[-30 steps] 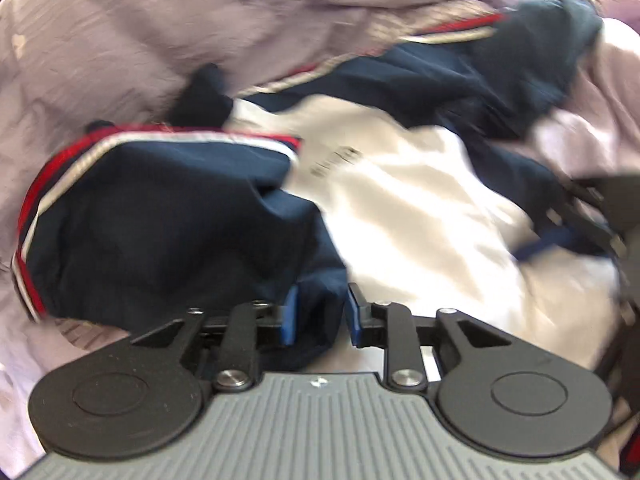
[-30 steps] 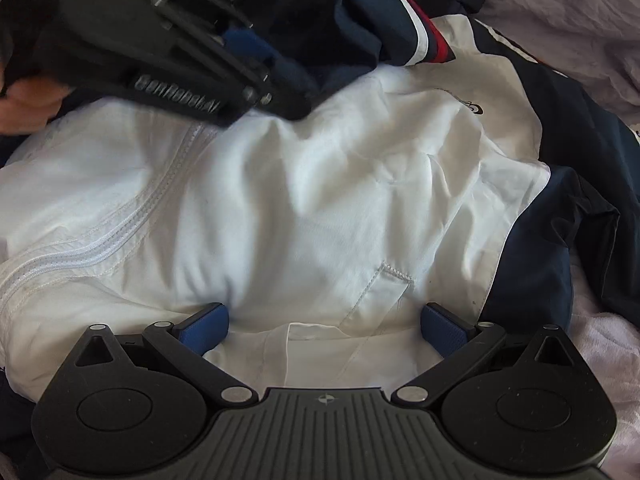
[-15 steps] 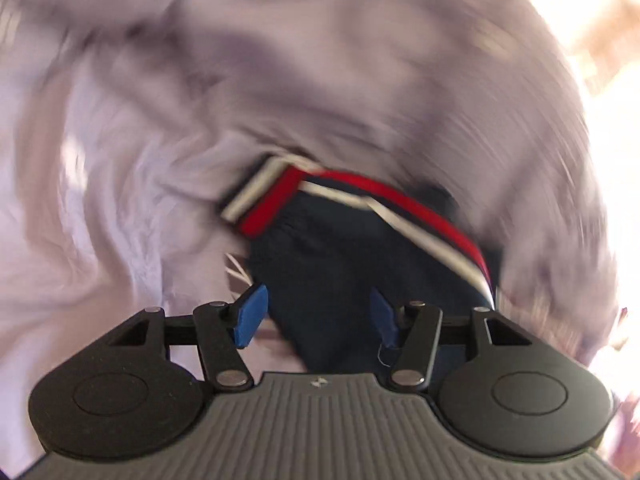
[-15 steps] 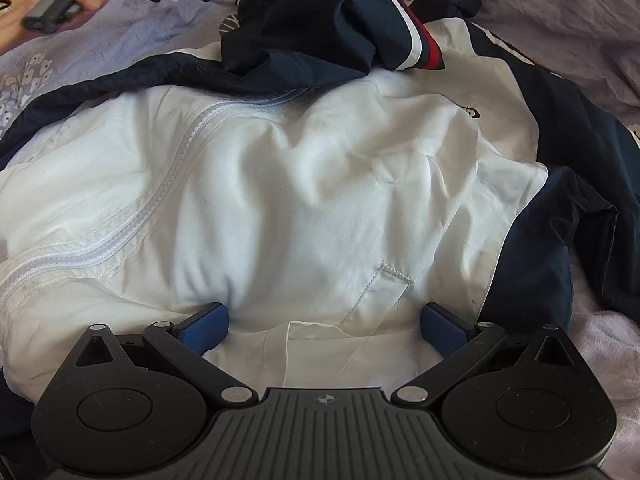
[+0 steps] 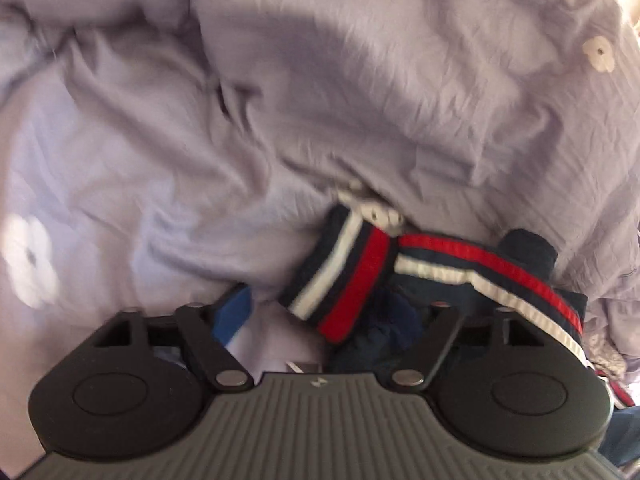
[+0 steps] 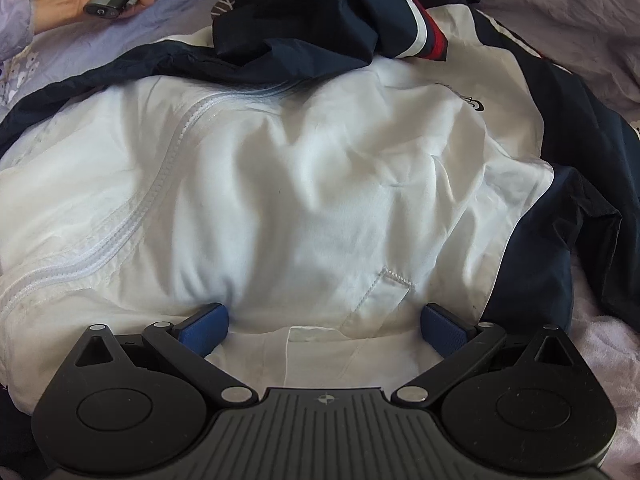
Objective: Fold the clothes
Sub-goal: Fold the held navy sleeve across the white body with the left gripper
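Note:
A white and navy jacket [image 6: 320, 184] lies spread on the bed, zipper [image 6: 132, 216] running down its left half. Its navy sleeve [image 6: 304, 20] is bunched at the top. My right gripper [image 6: 324, 324] stands open and wide, both blue pads resting on the white cloth near the hem. In the left wrist view the sleeve's striped cuff [image 5: 344, 276], navy, white and red, lies on the sheet between the fingers of my left gripper [image 5: 336, 312]. Its jaws are opening and the left pad [image 5: 234, 312] stands clear of the cuff. Navy cloth hides the right pad.
A crumpled lilac bedsheet [image 5: 200, 140] with white flower prints surrounds the jacket. A person's hand [image 6: 72, 4] grips the left gripper's handle at the top left of the right wrist view. Another navy sleeve [image 6: 576, 184] lies along the jacket's right side.
My left gripper has swung off the jacket's body to the sleeve cuff by the sheet, rolling as it went. Its jaws, narrow on navy cloth before, have spread apart. The right gripper has stayed still.

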Motion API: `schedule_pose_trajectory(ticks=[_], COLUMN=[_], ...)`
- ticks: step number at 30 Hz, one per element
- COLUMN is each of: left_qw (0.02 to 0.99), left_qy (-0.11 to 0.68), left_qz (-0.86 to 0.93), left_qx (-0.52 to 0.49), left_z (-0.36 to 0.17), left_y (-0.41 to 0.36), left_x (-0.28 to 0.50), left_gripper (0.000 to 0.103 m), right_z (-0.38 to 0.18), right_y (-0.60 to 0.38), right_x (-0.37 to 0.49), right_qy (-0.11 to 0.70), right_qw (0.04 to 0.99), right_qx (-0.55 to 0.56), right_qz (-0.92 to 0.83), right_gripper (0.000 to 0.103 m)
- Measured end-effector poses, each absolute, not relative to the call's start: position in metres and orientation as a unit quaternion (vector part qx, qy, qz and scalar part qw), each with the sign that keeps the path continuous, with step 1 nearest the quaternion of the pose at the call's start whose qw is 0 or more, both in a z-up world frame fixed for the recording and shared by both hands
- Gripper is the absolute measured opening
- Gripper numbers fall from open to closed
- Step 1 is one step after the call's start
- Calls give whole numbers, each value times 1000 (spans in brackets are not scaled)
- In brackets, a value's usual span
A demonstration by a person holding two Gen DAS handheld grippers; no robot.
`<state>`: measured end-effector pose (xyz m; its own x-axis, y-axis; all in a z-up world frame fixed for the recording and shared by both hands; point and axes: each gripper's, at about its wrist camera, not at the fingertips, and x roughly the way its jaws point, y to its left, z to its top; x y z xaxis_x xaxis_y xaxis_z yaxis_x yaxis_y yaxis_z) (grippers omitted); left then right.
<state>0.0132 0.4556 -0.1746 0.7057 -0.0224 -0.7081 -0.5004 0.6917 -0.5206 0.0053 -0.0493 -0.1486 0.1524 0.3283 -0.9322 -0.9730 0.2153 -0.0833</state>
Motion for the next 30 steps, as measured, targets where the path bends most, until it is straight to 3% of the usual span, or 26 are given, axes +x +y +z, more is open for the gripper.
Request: schedule_pose_trajectory(ticks=[3,6,10,11,15,21,30], left_qw=[857,864,869,872,882,867,743], left_qy=[375,385,372,368,349,344,389], left_qz=[158,172,172,178,206,301,531], left_qx=[-315,-275,-277,-270,-239,-200,-122], left_z=[-171,-165,-154,-149,-125,-82,-73], left_y=[437,420,408,405,401,458,586], left_x=[25,32,25,22,4,-48,-121], left_gripper=[77,58,24,22,19,19,19], right_z=[-149,-149,-149,-149,-149,-149,-147], right_y=[-49,-51,-53,-53,-54,-54,-41], right_x=[5,4,3,3,3,3,3], right_qy=[422,417,414,413,411,409,424], right_qw=[655,659,662,662,664,664,651], right_qx=[-383,-379,-376,-376,-375,-375,-401], right_qz=[496,498,499,499,500,501,485], right_gripper=[103,103,103,103,103,103,103])
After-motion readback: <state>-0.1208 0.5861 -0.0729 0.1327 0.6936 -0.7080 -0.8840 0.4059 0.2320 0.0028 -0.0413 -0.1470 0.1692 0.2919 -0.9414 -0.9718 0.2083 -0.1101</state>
